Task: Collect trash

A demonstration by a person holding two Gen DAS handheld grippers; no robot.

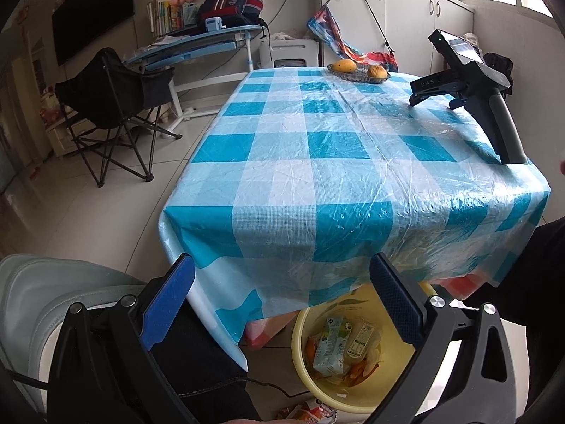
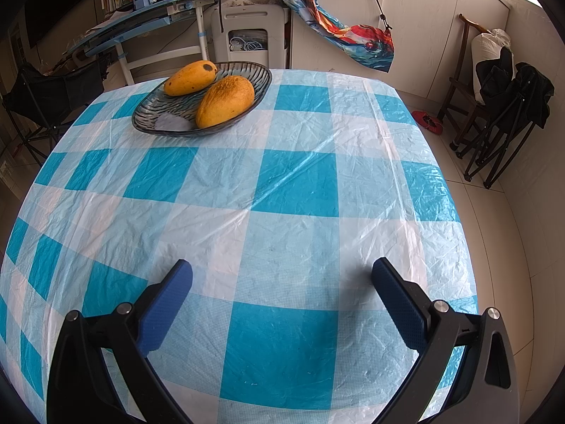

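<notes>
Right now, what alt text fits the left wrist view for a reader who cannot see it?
The open left gripper hangs over a yellow bin of cartons and peels, part-hidden under a blue checked tablecloth. The right gripper rests on the far tabletop near a dish of mangoes.

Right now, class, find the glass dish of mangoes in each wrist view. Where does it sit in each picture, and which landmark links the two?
Left wrist view: the glass dish sits small at the table's far end, upper centre, holding two mangoes.
Right wrist view: the same dish is large, upper left, mangoes side by side.
Shared landmark: the blue checked tablecloth under the dish in both views.
</notes>
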